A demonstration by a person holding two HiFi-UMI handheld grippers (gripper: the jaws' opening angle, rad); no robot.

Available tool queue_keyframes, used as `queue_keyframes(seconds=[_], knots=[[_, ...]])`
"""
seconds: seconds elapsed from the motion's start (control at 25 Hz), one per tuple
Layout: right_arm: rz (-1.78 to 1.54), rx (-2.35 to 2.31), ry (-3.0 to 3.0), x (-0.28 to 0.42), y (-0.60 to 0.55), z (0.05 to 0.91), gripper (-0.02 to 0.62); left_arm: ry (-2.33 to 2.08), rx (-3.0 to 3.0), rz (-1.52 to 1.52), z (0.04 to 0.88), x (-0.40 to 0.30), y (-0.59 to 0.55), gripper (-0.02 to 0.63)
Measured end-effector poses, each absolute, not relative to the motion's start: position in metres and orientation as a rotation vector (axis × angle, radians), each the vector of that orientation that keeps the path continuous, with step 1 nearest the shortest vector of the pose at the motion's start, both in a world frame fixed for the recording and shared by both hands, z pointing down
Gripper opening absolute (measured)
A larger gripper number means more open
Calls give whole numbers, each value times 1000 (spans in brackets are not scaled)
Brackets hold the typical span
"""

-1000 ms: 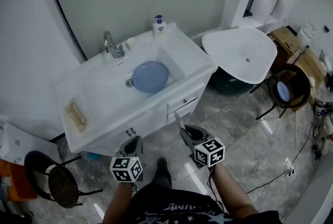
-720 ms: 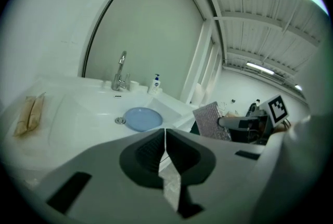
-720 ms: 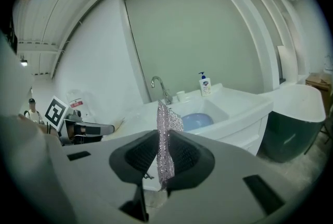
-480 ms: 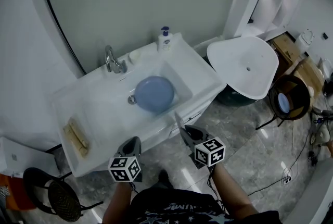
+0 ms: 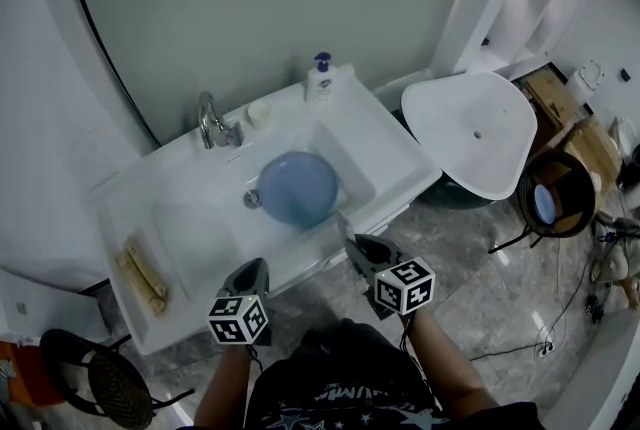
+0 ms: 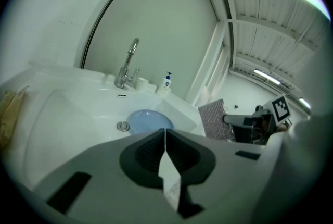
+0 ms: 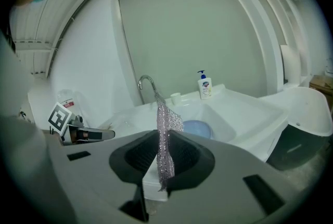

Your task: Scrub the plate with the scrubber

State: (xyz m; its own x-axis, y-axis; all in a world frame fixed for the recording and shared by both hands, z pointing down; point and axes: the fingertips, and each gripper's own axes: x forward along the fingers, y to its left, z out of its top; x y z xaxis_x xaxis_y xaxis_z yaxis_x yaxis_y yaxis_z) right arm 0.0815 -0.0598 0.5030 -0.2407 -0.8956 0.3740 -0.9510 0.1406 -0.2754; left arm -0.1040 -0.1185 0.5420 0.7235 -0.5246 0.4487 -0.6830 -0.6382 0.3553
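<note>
A blue plate point(image 5: 296, 188) lies in the basin of the white sink point(image 5: 190, 218), beside the drain; it also shows in the left gripper view point(image 6: 148, 120) and the right gripper view point(image 7: 197, 127). A silvery mesh scrubber point(image 7: 166, 134) stands upright between the jaws of my right gripper point(image 7: 162, 140), which is shut on it. In the head view my right gripper point(image 5: 360, 253) hovers just in front of the sink's front edge, short of the plate. My left gripper point(image 5: 250, 276) hangs beside it, shut with nothing in it point(image 6: 165, 132).
A chrome faucet point(image 5: 212, 121) and a soap bottle point(image 5: 320, 78) stand at the sink's back rim. A tan brush-like object point(image 5: 140, 276) lies on the sink's left ledge. A white triangular basin point(image 5: 470, 133) sits to the right, a black chair point(image 5: 105, 383) at lower left.
The sink and plate have drawn closer and shifted right in the head view. Both grippers keep the same pose in front of the body, the right still holding the scrubber.
</note>
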Motion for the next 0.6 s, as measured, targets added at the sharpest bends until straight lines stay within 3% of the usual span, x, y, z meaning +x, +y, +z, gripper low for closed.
queue_keyframes(seconds=[0.6], knots=[[680,1582,-2493,113,-177,506,71,-1209,2234,358,546,-94,-170,20]])
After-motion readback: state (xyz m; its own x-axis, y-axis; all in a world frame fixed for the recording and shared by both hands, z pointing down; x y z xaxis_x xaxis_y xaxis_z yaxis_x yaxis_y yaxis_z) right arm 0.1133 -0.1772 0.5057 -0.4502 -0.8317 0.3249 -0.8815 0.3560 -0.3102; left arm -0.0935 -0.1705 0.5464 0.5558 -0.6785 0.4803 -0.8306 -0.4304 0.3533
